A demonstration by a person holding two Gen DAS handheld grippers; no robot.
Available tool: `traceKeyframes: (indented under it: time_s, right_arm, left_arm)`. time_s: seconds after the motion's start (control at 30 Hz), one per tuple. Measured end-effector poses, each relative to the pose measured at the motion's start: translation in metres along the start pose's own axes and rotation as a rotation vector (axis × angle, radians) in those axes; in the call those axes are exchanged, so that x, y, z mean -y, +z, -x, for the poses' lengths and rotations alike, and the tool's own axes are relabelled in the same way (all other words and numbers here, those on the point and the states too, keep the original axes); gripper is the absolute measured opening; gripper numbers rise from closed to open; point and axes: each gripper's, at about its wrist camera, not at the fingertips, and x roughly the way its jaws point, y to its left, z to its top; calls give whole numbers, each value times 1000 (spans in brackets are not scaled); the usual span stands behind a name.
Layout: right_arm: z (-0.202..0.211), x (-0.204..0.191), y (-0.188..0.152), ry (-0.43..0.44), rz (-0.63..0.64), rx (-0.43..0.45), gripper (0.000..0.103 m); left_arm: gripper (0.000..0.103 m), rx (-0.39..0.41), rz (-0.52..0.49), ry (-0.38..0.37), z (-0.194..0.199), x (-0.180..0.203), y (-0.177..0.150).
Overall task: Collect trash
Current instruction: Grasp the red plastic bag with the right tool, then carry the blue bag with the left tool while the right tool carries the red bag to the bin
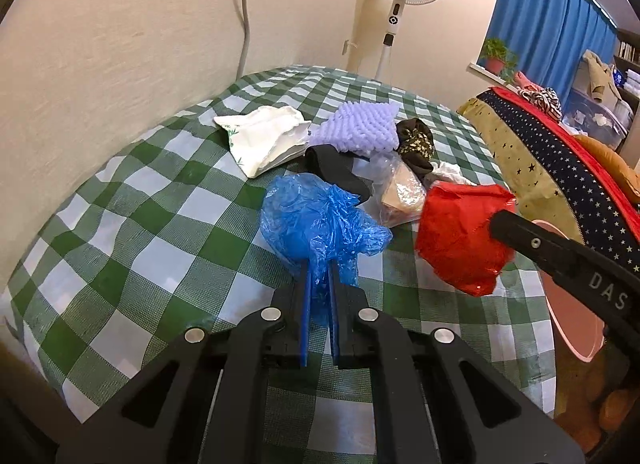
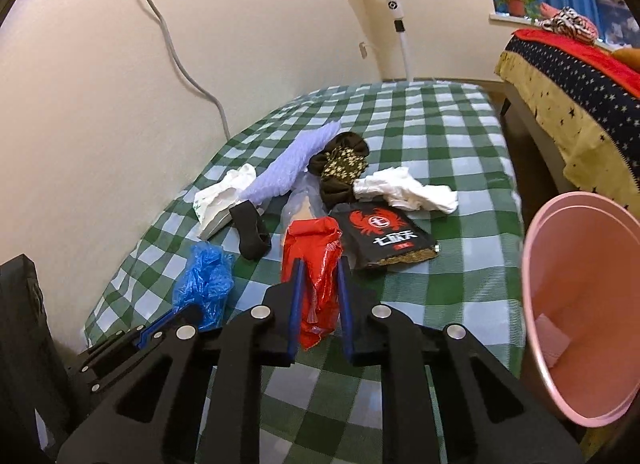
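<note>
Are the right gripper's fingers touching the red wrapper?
Touching: the right wrist view shows both fingers pressed against the red wrapper between them.

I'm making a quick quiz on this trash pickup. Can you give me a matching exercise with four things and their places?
Things:
1. blue plastic bag
2. red wrapper
3. black packet
4. pink bin

Places:
A. beside the table, on the right
B. in the left gripper
C. flat on the checked cloth
D. in the right gripper

Pairs: 1-B, 2-D, 3-C, 4-A
</note>
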Motion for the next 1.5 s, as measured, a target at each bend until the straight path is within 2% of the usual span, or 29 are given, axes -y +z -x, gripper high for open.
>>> traceKeyframes:
  time_s: [0.37, 0.77, 1.5]
  right_arm:
    - [46, 11, -1, -51, -28, 83, 16]
    - [78, 25, -5, -113, -53, 134, 16]
    - [110, 50, 2, -221, -76, 200, 16]
  left_arm:
    - [7, 21, -37, -32, 11, 13, -3]
    - [7, 41, -62, -75, 25, 28, -5]
    - [7, 72, -96, -126, 34, 49, 1]
